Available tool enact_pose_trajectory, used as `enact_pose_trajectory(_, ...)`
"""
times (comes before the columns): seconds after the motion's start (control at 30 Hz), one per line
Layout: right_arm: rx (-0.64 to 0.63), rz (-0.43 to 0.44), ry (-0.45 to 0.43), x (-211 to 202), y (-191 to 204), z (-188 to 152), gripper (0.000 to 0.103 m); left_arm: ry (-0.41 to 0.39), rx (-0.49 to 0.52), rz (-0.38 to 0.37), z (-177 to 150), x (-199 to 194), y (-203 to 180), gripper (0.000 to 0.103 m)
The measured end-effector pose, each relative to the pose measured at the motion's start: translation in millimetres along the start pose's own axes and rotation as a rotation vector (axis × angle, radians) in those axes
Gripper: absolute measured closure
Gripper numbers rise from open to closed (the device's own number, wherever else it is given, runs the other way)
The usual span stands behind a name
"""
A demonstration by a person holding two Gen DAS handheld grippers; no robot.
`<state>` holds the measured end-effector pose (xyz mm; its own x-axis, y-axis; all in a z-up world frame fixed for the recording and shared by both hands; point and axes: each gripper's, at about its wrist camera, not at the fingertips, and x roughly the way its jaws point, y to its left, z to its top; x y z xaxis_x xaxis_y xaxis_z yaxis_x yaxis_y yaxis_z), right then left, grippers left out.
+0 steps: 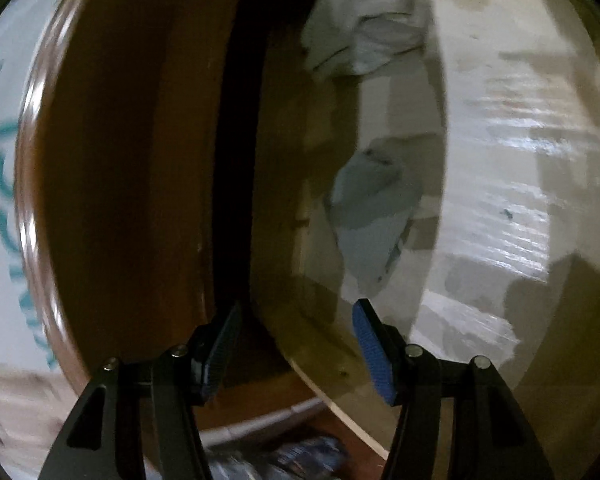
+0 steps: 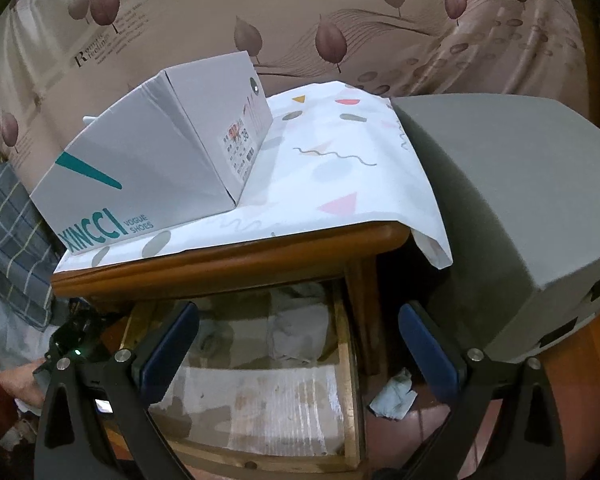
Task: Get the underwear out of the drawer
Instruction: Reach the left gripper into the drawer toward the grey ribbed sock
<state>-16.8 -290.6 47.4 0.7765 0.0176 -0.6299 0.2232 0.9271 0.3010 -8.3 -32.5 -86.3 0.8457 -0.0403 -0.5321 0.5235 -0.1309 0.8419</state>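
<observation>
The wooden drawer point(image 2: 350, 364) of the nightstand is pulled open below the top. Pale crumpled underwear point(image 2: 296, 332) lies at its back; a second pale piece point(image 2: 214, 336) lies beside it on the left. In the left wrist view the drawer is seen from its side: a light blue-grey piece point(image 1: 374, 216) lies just beyond the fingers and a white piece point(image 1: 364, 24) farther off. My left gripper point(image 1: 296, 348) is open and empty at the drawer's edge. My right gripper point(image 2: 300, 356) is open and empty above the drawer.
A white XINCCI shoe box point(image 2: 152, 160) stands on the patterned cloth point(image 2: 340, 176) over the nightstand top. A grey box point(image 2: 516, 216) stands to the right. A crumpled tissue point(image 2: 394, 398) lies on the floor. Plaid bedding point(image 2: 8, 232) is at left.
</observation>
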Motion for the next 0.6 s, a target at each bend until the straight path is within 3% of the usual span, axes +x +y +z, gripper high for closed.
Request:
enact_pose_trajectory(0.2, -0.001, -0.008, -0.007, -0.3, -1.5, 1.5, 0.004, -0.037, 0.06, -0.042, 15.7, 9.2, -3.0, 0.043)
enact_pose_trajectory(0.4, 0.047, 0.005, 0.021, 4.8, -11.4, 2.1, 0.004, -0.058, 0.04, -0.101, 31.9, 23.9, -3.2, 0.043)
enact_pose_trajectory(0.6, 0.063, 0.016, 0.033, 7.9, -14.2, 2.4, 0.004, -0.103, 0.069, -0.109, 33.7, 37.4, -15.9, 0.043)
